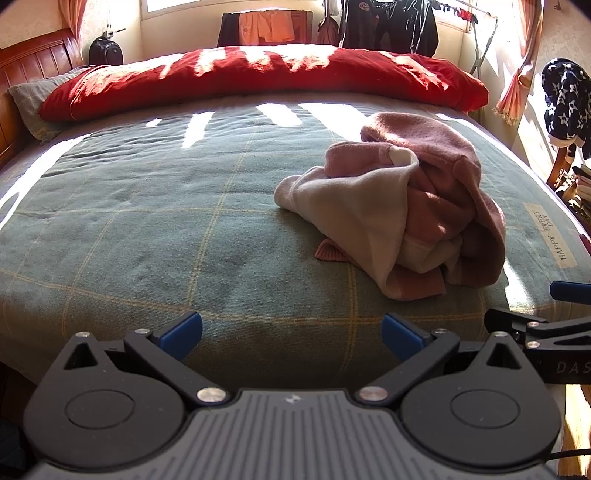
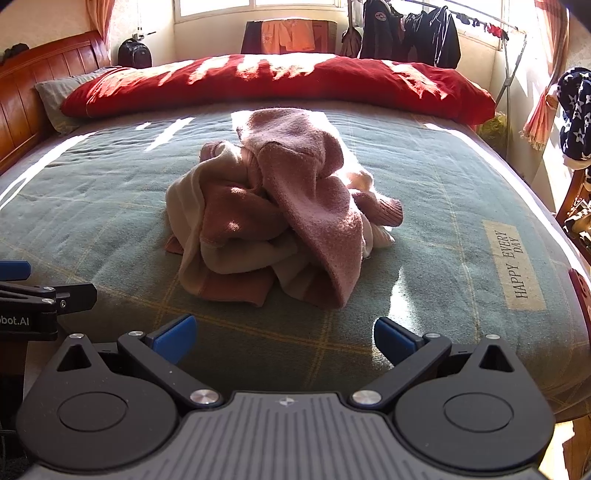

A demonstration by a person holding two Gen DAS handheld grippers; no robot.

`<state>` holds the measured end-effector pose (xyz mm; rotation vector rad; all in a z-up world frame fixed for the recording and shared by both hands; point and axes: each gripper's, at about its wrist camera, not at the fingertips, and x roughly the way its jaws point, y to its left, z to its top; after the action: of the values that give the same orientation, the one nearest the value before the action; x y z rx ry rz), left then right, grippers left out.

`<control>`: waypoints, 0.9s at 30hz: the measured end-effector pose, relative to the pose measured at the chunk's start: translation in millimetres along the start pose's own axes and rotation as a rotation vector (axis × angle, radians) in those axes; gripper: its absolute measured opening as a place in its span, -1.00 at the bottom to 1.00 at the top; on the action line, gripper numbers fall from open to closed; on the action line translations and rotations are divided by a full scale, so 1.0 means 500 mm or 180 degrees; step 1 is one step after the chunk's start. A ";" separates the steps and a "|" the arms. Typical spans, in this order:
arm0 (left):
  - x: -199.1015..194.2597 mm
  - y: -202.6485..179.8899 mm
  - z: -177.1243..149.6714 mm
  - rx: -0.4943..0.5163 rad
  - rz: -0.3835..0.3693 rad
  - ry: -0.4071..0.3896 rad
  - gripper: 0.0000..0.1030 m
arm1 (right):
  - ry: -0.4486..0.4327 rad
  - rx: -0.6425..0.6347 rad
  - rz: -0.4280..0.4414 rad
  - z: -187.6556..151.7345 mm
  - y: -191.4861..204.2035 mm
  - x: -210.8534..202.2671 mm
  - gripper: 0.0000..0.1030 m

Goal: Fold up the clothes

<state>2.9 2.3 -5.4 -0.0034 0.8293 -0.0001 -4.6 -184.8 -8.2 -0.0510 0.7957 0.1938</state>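
Note:
A crumpled pink and cream garment (image 1: 402, 206) lies in a heap on the green checked bed cover (image 1: 147, 221), right of centre in the left wrist view. In the right wrist view the same garment (image 2: 280, 218) sits straight ahead, mid-bed. My left gripper (image 1: 291, 338) hovers over the bed's near edge, open, with nothing between its blue pads. My right gripper (image 2: 284, 338) is also open and empty, a short way in front of the heap. Each gripper shows at the edge of the other's view: the right gripper (image 1: 554, 314) and the left gripper (image 2: 37, 295).
A long red quilt (image 1: 258, 81) lies rolled across the far side of the bed, beside a grey pillow (image 1: 33, 99) and wooden headboard (image 1: 33, 62). Dark clothes hang on a rack (image 2: 410, 33) by the window. A star-patterned garment (image 2: 576, 114) hangs at the right.

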 end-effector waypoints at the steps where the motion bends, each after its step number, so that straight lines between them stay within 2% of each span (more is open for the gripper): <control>1: 0.000 0.000 0.000 0.0000 0.0001 0.0000 0.99 | -0.0001 0.0000 0.0005 0.000 -0.001 0.000 1.00; 20: 0.039 -0.004 0.023 0.0029 0.0031 0.0096 0.99 | 0.0053 0.0043 0.0031 0.017 -0.017 0.030 1.00; 27: 0.069 -0.004 0.051 -0.0038 0.0024 0.0141 0.99 | 0.0086 -0.0009 0.0075 0.052 -0.023 0.053 1.00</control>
<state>44.9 0.5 -13.5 -0.0117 0.8736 0.0119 34.0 -189.1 -9.3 -0.0469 0.8231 0.2168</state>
